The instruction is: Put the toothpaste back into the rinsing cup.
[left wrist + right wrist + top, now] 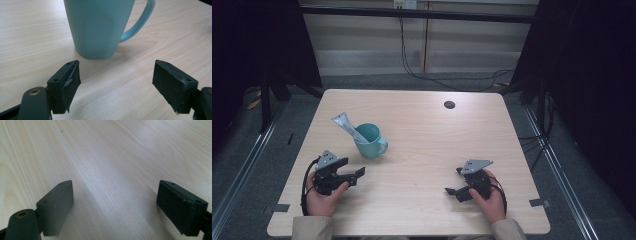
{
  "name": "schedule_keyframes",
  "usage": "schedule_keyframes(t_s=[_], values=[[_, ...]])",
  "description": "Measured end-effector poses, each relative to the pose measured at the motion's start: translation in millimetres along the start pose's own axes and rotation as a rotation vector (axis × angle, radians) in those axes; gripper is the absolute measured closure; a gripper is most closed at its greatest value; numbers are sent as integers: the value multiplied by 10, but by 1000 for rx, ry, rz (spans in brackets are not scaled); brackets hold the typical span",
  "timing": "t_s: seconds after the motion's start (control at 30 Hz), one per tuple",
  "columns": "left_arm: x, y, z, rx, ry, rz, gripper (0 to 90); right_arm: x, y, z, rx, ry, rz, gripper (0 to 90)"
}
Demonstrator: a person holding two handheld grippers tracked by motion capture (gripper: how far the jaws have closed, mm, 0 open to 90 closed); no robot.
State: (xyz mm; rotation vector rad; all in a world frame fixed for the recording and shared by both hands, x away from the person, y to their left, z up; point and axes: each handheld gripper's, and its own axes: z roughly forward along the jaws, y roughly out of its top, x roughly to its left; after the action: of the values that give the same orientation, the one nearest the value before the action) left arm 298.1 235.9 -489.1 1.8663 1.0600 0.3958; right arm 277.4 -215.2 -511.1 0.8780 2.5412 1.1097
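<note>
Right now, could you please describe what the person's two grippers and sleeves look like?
Both the left gripper and right gripper are black, each topped with a grey three-cornered plate and ending in two blocky black jaws with small screw holes. A brass-coloured fitting sits at a jaw's base. A black cable loops from each. The sleeves are beige.

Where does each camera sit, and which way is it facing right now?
High view: above the person's side, looking forward and down on the table; both hands hold claws, left claw, right claw.
Left gripper view: on the left claw, low, facing the mug; jaws apart.
Right gripper view: on the right claw, facing bare tabletop; jaws apart.
Shared: the mug, holding a tube, appears in the high and left gripper views.
</note>
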Motion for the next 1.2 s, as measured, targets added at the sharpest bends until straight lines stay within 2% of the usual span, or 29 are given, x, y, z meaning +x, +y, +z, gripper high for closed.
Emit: schedule_keyframes(t_s=[0.2,0.37,0.57,0.67,0.77,0.97,1.2], values=[[-19,-56,29,39,10,27,220,3,0,0,-1,1,-2,138],[-29,-87,65,57,7,27,219,3,0,0,-1,2,-2,138],[-32,-114,99,93,16,57,217,5,0,0,0,3,-2,138],[-40,-129,119,99,18,54,216,5,-1,-1,0,4,-3,138],[-43,-128,130,115,23,68,215,6,-1,-1,0,4,-3,138],[-47,-127,144,136,31,71,211,6,-1,-1,0,5,-3,138],[-80,-123,177,175,53,107,190,7,0,0,-1,5,-3,138]])
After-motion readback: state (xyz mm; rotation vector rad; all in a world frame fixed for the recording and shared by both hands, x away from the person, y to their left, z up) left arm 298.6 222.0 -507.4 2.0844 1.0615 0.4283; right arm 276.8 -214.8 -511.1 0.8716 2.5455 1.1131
